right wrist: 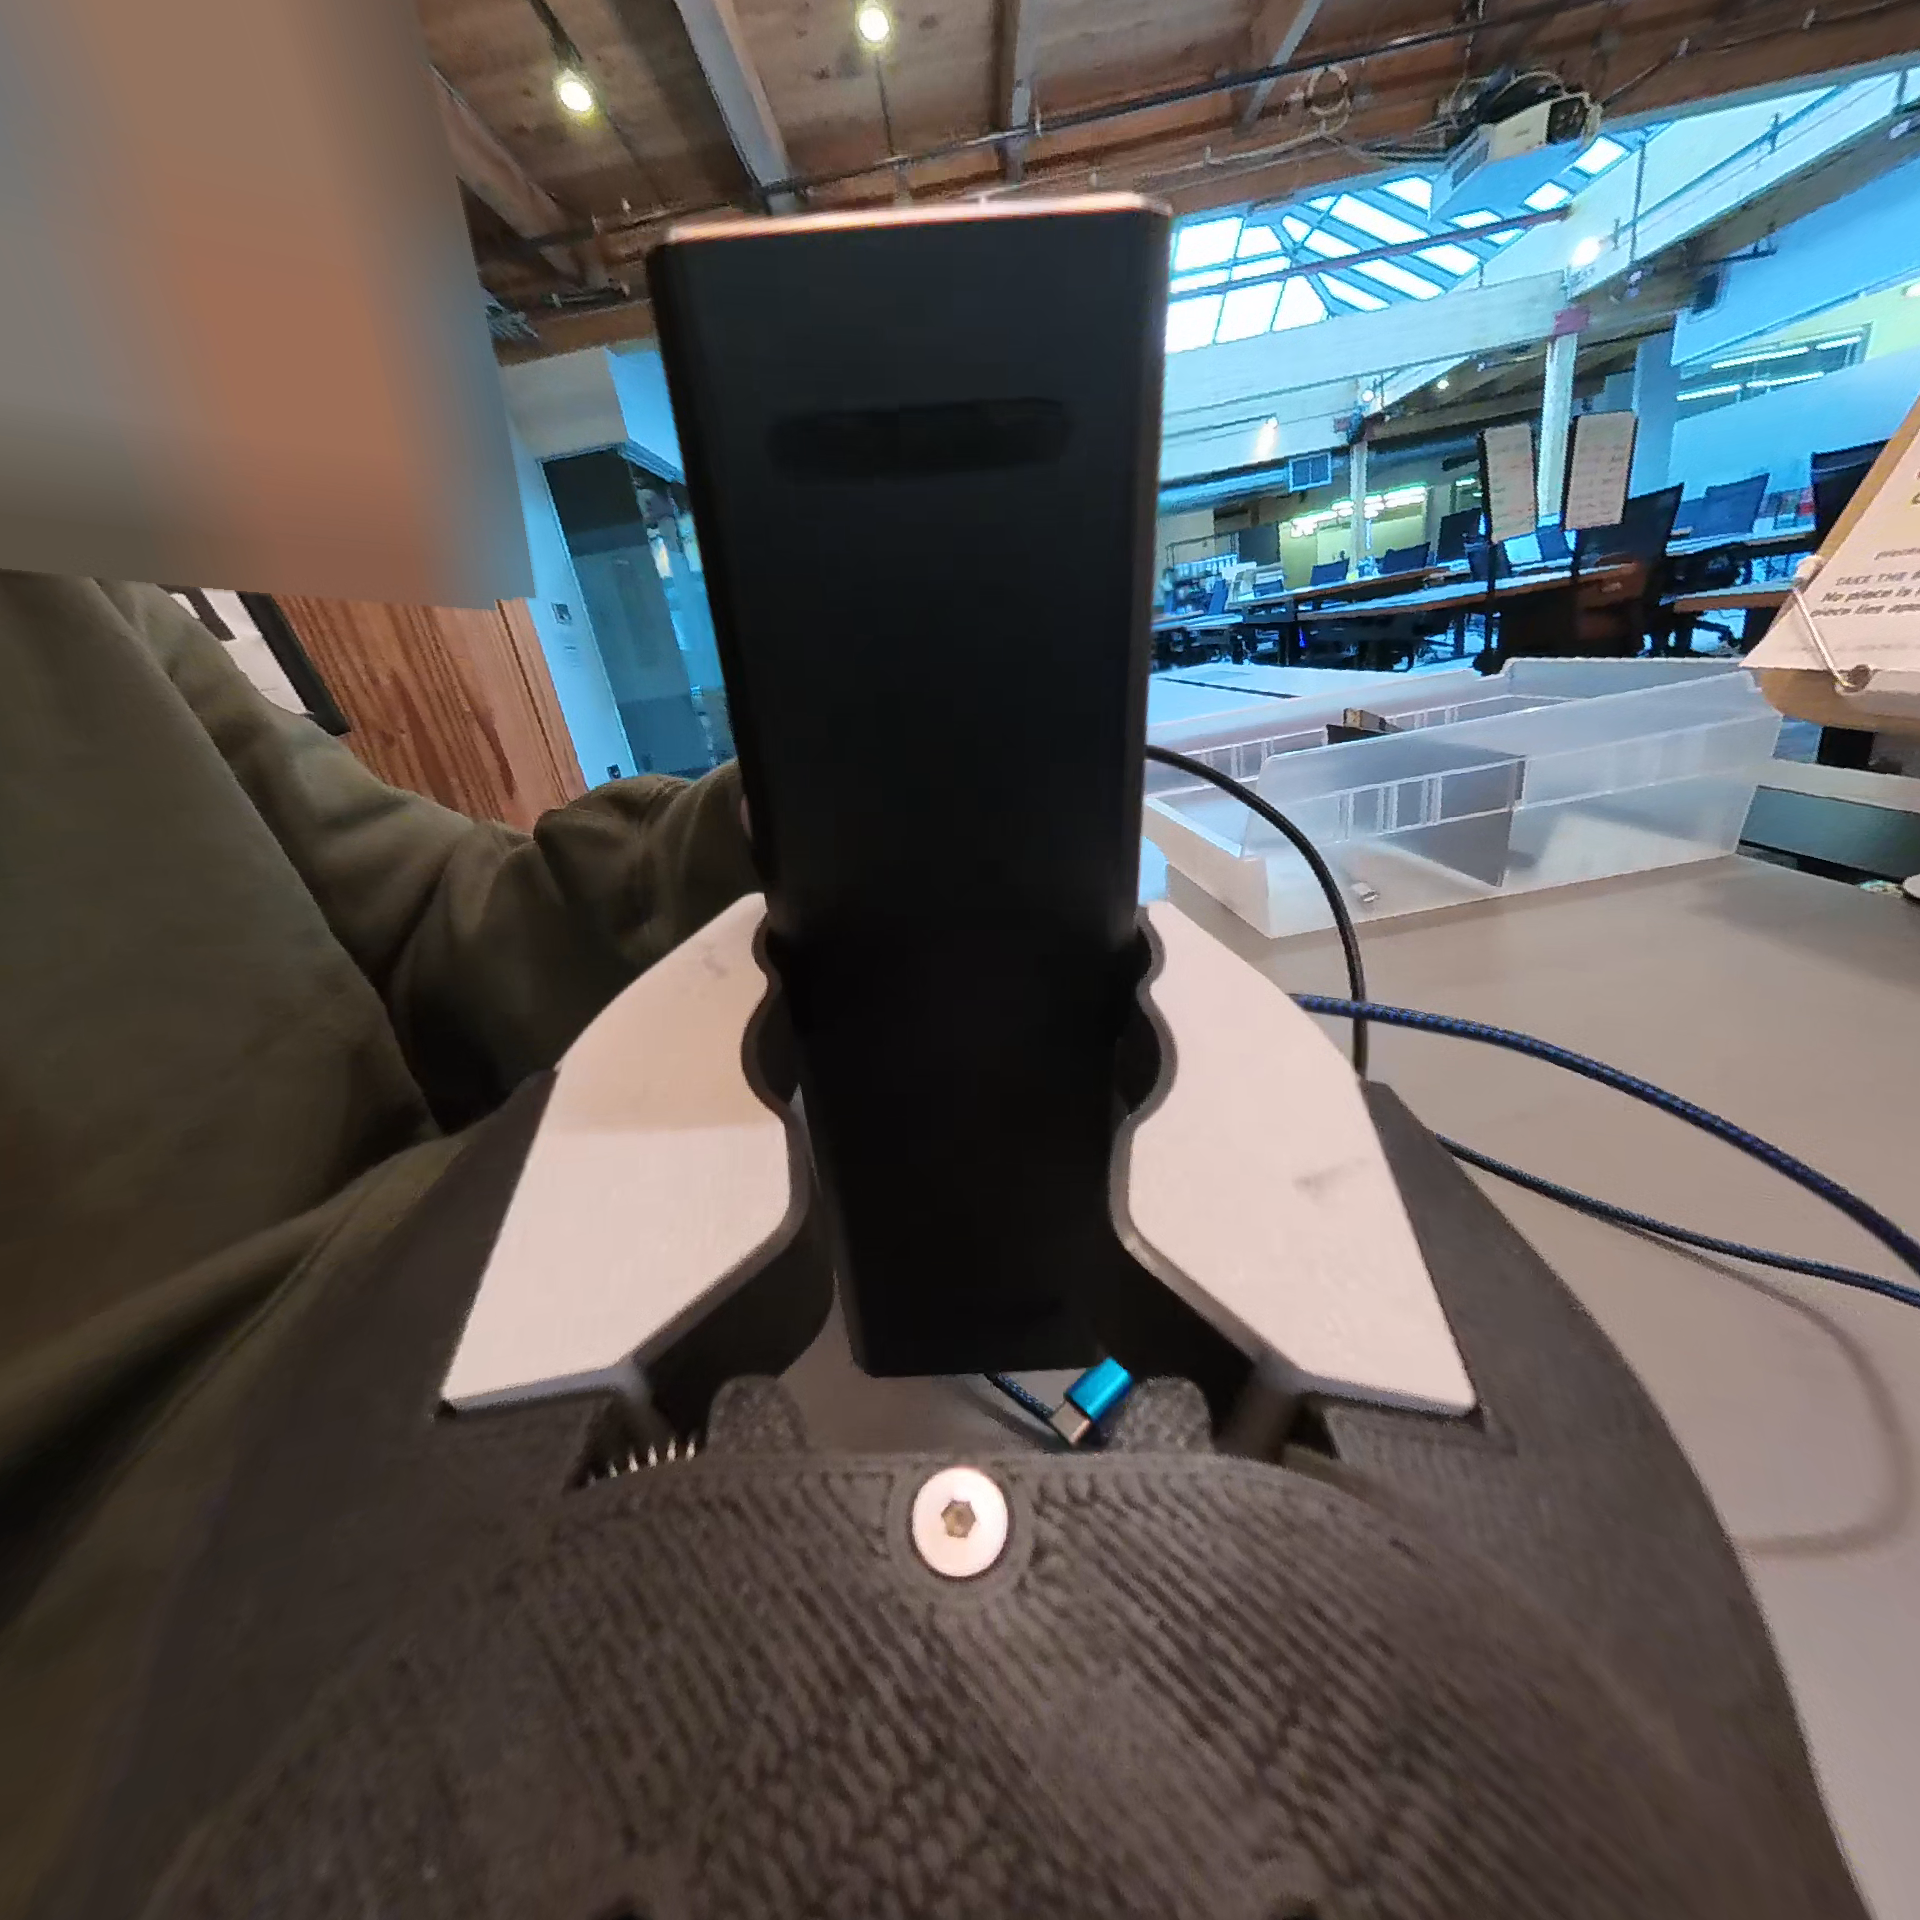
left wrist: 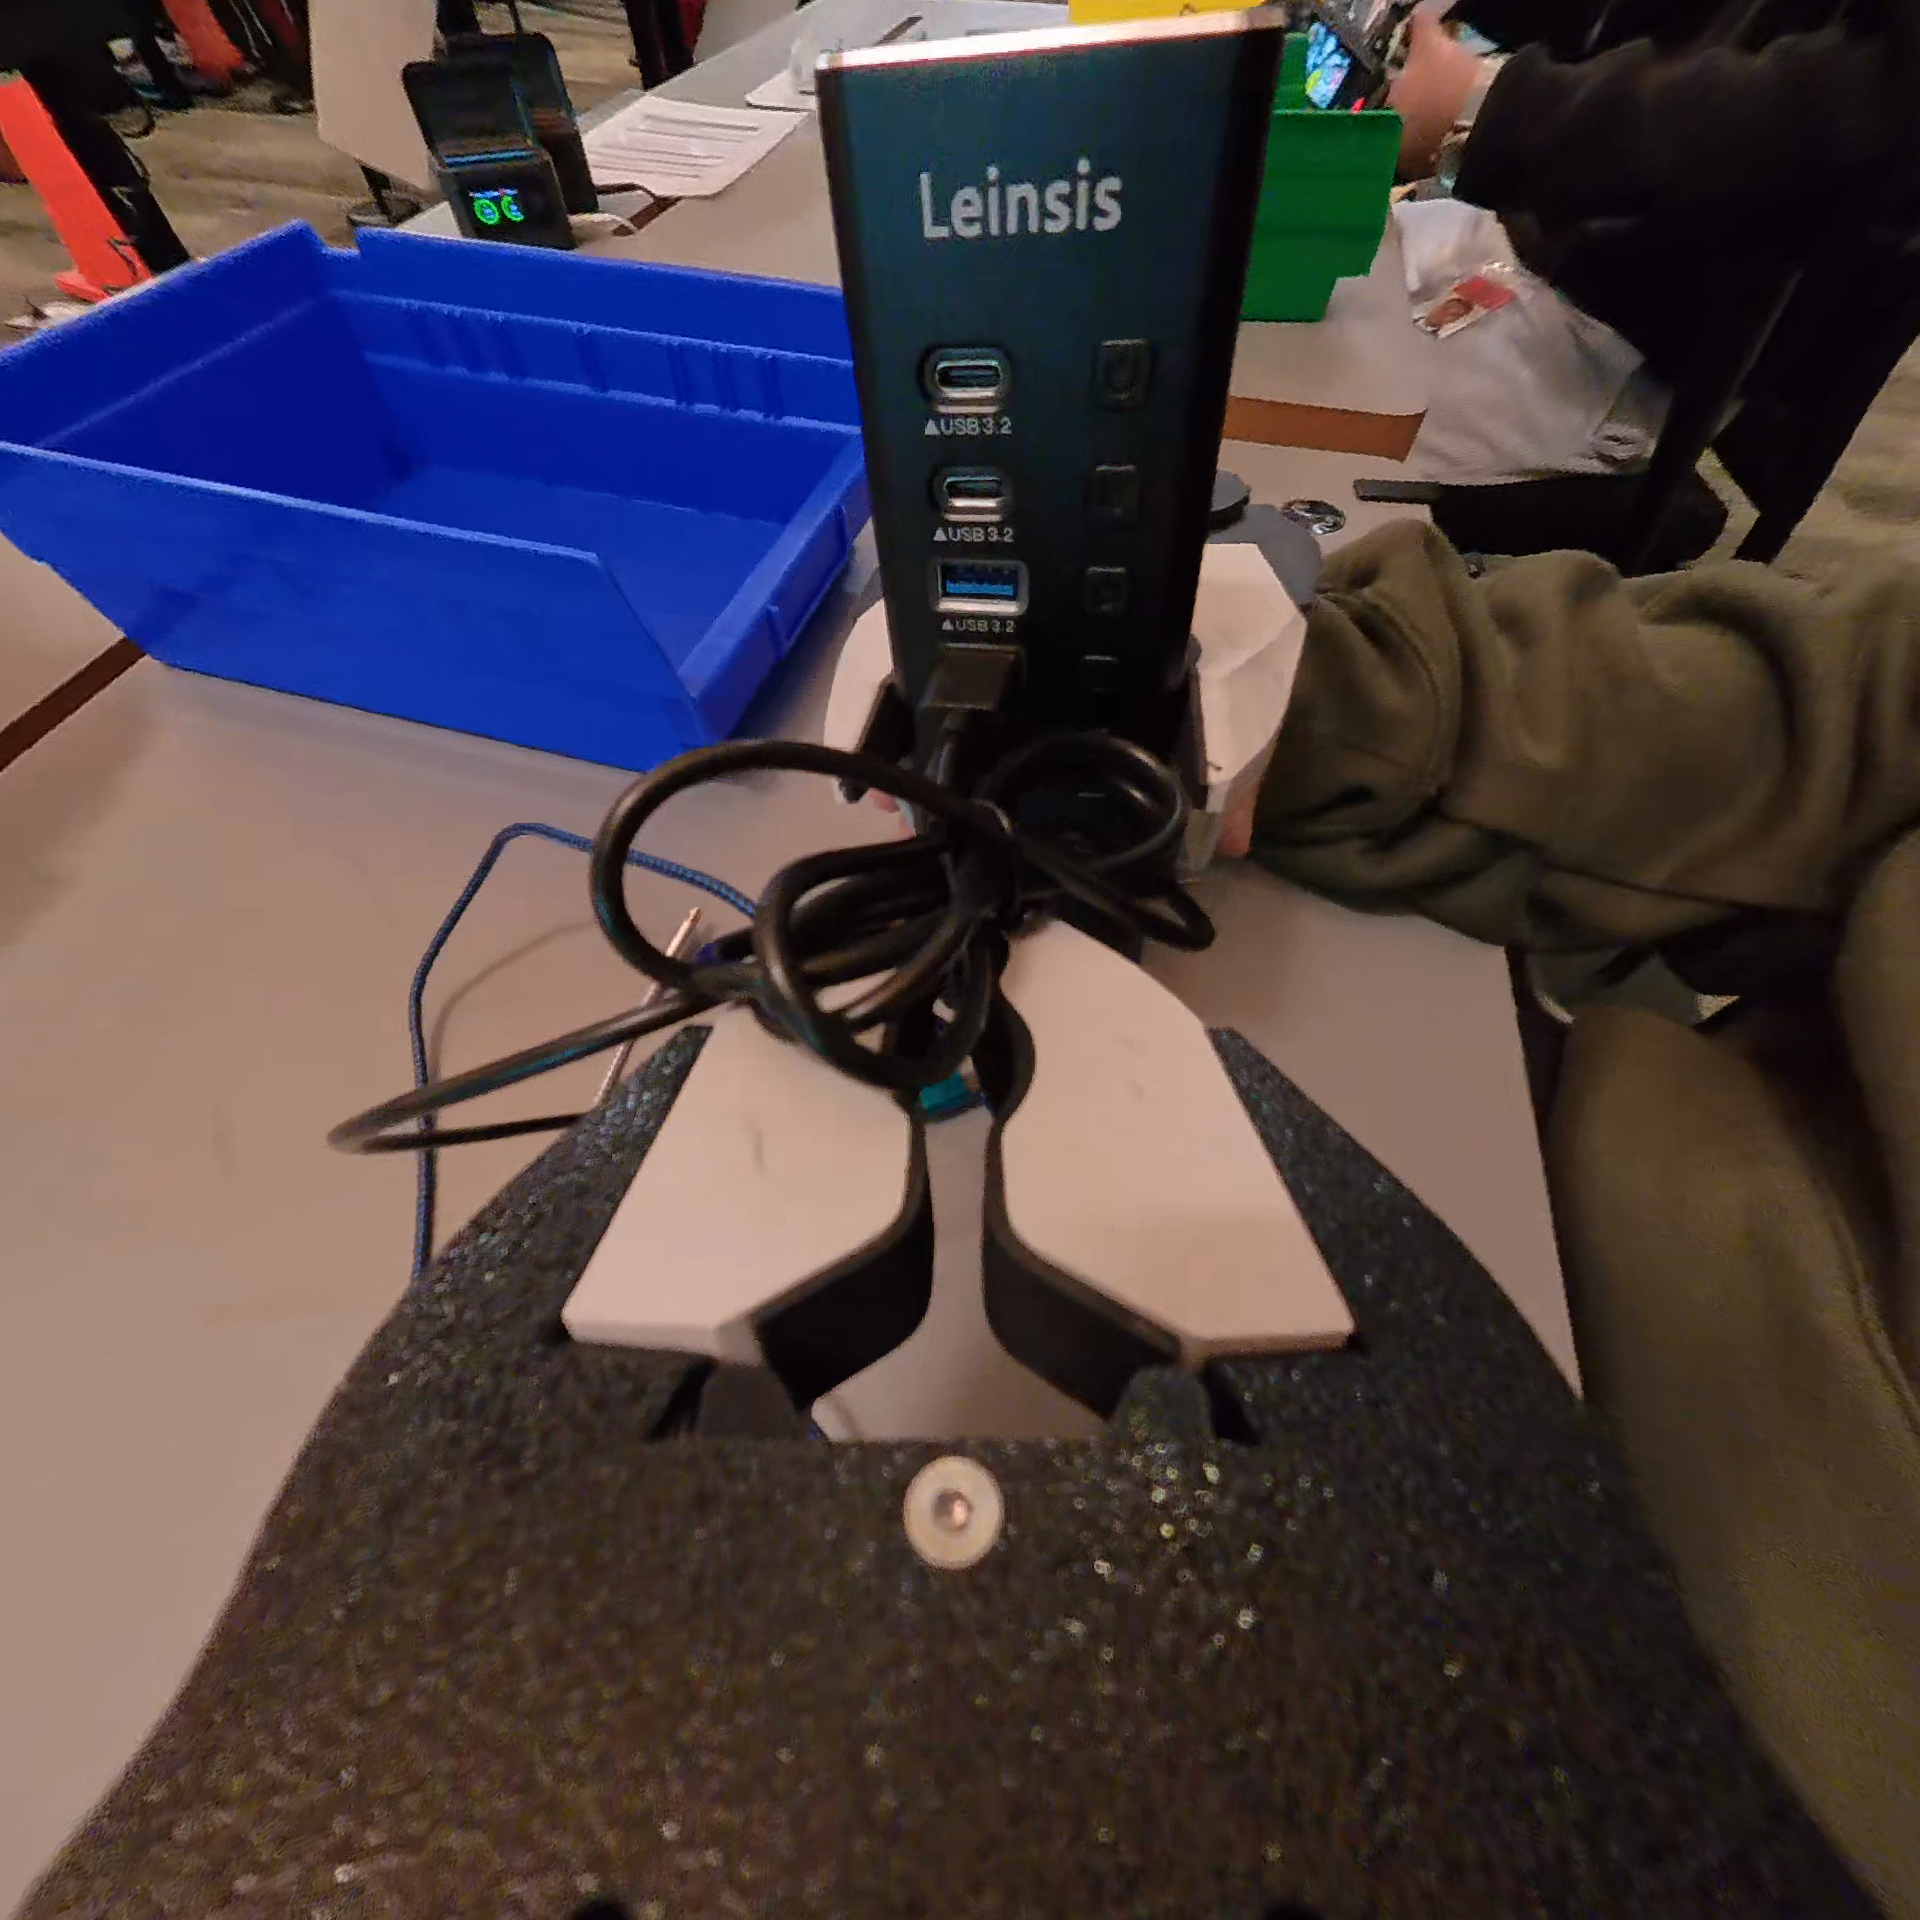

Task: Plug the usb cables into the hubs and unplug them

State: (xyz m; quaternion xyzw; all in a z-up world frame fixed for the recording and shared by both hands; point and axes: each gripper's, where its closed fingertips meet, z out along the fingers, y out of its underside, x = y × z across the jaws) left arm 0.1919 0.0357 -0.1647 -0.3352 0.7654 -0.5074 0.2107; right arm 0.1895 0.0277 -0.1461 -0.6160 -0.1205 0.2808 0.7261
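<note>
A black USB hub [left wrist: 1049,312] stands upright on the grey table, ports facing my left gripper. My right gripper [right wrist: 956,987] is shut on the hub's lower part [right wrist: 914,675], seen from its back; this gripper also shows in the left wrist view [left wrist: 1039,727]. A black plug [left wrist: 971,675] sits in the hub's lowest port. Its black cable [left wrist: 883,894] hangs in a tangled bundle. My left gripper [left wrist: 914,987] is shut on that bundle just in front of the hub. A blue braided cable [left wrist: 447,914] lies on the table, its teal connector [right wrist: 1086,1397] under the hub.
A blue plastic bin [left wrist: 416,499] stands left of the hub, a green bin [left wrist: 1320,208] behind it. A clear tray [right wrist: 1558,769] is on the table's far side. A person's olive sleeve [left wrist: 1558,727] reaches in from the right. Another person stands at the back right.
</note>
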